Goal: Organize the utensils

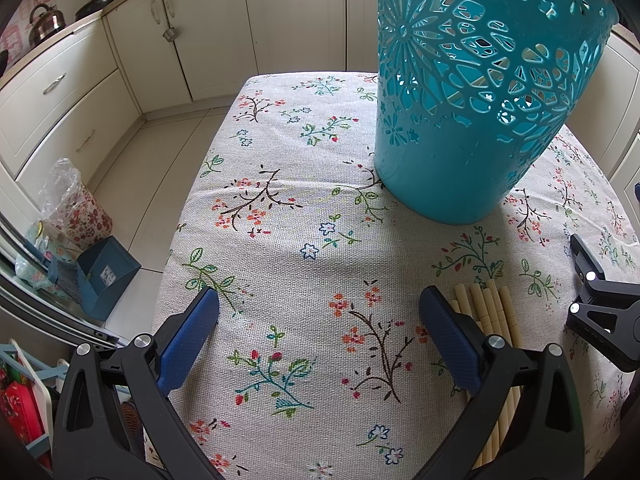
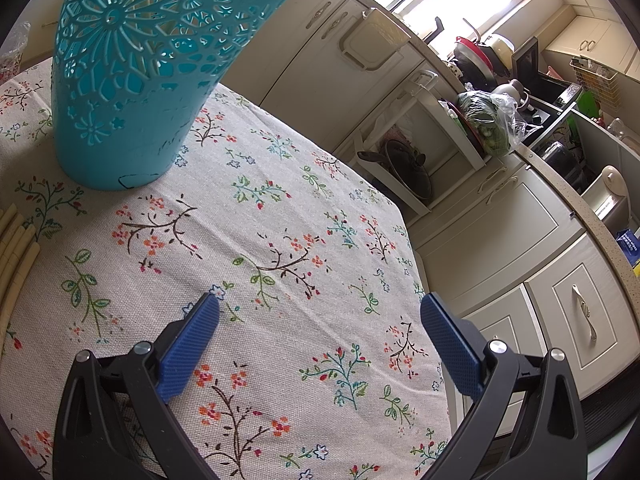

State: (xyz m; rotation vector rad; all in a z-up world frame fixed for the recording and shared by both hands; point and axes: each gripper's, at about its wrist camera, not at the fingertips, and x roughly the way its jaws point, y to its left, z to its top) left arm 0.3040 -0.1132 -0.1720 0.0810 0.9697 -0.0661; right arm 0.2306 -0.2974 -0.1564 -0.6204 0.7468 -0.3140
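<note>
Both tongs (image 1: 319, 332) (image 2: 320, 338) wide apart, empty

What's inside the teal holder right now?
Through the cutouts of the teal holder only its teal inner wall and a pale strip show. The solid lower part hides the bottom. The chopsticks lie outside on the tablecloth.

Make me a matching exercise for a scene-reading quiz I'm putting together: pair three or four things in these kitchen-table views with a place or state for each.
Things
1. pale bamboo chopsticks
2. teal perforated plastic holder
3. left gripper
4. metal kettle

Places or states
A. standing upright on the floral tablecloth
B. on the counter, far left
C. lying in a bundle beside the left gripper's right finger
D. open, holding nothing

Pairs: 1-C, 2-A, 3-D, 4-B
</note>
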